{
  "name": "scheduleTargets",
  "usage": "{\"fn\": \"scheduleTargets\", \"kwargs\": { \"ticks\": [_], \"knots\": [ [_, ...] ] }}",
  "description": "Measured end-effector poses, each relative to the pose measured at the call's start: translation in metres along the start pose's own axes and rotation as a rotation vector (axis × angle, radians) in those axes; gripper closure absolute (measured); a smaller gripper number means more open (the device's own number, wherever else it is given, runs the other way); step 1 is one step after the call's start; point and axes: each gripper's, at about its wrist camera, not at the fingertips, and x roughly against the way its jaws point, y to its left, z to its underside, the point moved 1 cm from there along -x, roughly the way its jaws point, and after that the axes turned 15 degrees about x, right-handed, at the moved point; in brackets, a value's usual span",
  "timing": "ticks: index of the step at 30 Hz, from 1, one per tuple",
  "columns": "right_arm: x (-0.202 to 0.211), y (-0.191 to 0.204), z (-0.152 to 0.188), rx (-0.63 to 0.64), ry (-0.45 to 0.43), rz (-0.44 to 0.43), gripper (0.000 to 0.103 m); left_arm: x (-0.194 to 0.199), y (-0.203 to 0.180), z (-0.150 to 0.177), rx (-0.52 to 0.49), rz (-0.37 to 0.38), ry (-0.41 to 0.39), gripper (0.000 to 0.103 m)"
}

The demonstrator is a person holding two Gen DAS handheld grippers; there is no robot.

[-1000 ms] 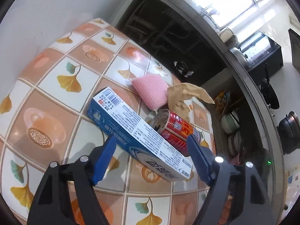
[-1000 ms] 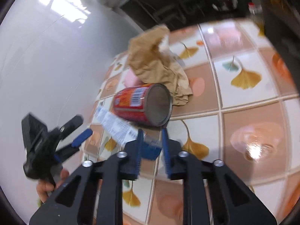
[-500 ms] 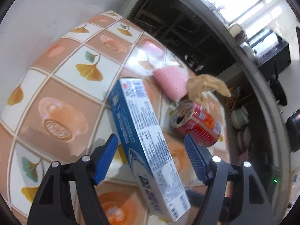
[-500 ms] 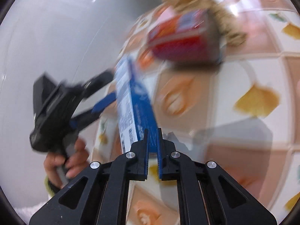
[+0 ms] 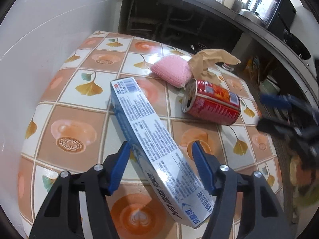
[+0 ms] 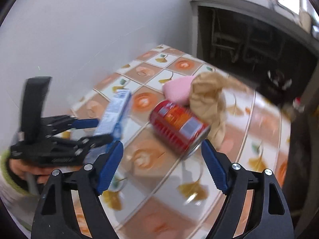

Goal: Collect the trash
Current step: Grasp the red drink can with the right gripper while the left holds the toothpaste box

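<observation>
A long blue and white toothpaste box (image 5: 151, 139) lies on the tiled table, between the open fingers of my left gripper (image 5: 161, 159); I cannot tell if the pads touch it. It also shows in the right wrist view (image 6: 115, 111). A red can (image 5: 213, 105) lies on its side beyond it, also in the right wrist view (image 6: 177, 127). Crumpled brown paper (image 5: 209, 63) and a pink sponge (image 5: 171, 72) lie behind the can. My right gripper (image 6: 161, 167) is open and empty, just in front of the can. It shows blurred in the left wrist view (image 5: 289, 111).
The tiled table (image 5: 83, 103) stands against a white wall (image 5: 39, 29) on the left. A dark counter with open shelves (image 5: 179, 20) runs behind it. The table's right edge (image 5: 279, 159) drops off near my right gripper.
My right gripper let go of the toothpaste box, opened wide and pulled back to the right. The box now lies between my left gripper's fingers, and the view has swung right.
</observation>
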Motion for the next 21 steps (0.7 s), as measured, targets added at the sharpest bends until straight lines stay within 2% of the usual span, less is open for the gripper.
{"fn": "scheduleTargets", "kwargs": {
  "ticks": [2,5,9,14,21],
  "knots": [
    [-0.017,-0.004,0.000,0.065,0.051,0.002,0.022,-0.004,-0.003,0.001,-0.005,-0.010,0.008,0.041],
    [-0.051,-0.003,-0.012,0.153,0.131,0.054,0.021,-0.009,-0.005,0.004,-0.001,-0.016,0.020,0.041],
    [-0.080,-0.004,-0.018,0.203,0.186,0.071,0.021,-0.014,-0.005,0.006,-0.002,-0.032,0.031,0.044],
    [-0.097,-0.007,-0.019,0.216,0.234,0.082,0.024,-0.011,-0.001,0.006,0.015,-0.013,0.036,0.048],
    [-0.096,0.000,-0.016,0.250,0.244,0.115,0.026,-0.003,0.006,0.010,0.049,0.014,0.043,0.056]
  ]
}}
